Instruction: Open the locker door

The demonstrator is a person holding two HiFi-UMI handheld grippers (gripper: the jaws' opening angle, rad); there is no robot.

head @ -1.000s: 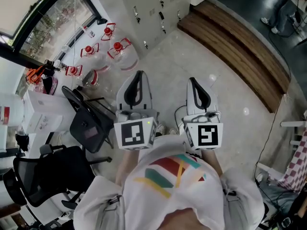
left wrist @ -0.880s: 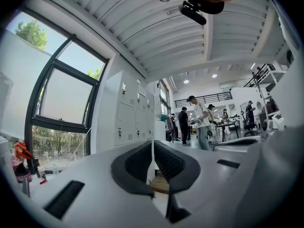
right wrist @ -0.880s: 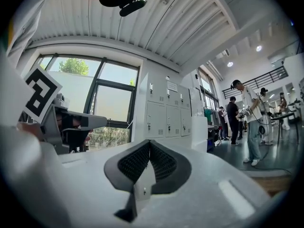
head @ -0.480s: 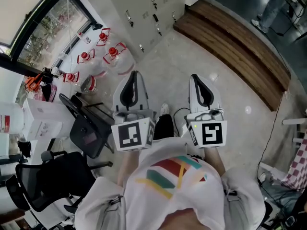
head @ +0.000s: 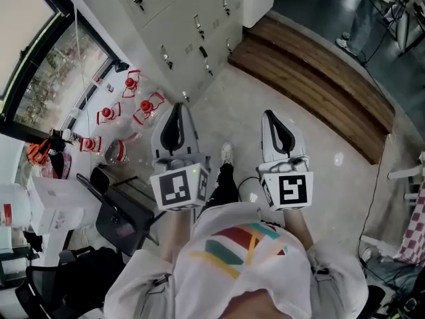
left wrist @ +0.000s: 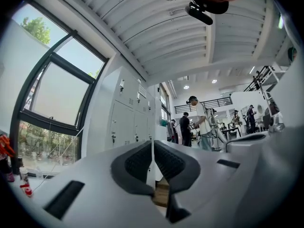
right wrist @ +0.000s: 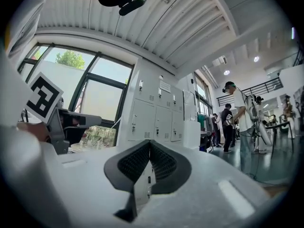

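A bank of pale grey lockers [head: 179, 12] with small handles stands ahead across the floor, all doors closed. The same lockers [left wrist: 126, 118] show left of centre in the left gripper view, and the lockers [right wrist: 156, 113] show at centre in the right gripper view. My left gripper [head: 175, 110] and right gripper [head: 271, 117] are held side by side, pointing level toward them and still well short. Both are shut with nothing between the pads: left gripper [left wrist: 152, 148], right gripper [right wrist: 149, 148]. The left gripper's marker cube [right wrist: 42, 99] shows at the right view's left.
Several clear water jugs with red caps [head: 143, 105] stand on the floor left of the lockers, below a big window [left wrist: 47, 108]. A wooden step [head: 312, 65] runs to the right. A dark chair [head: 123, 218] is at my left. People [left wrist: 199, 122] stand far right.
Both grippers have been carried forward toward the lockers, which now sit larger and lower in the head view. The jugs and chair have slid down and left. Jaws unchanged.
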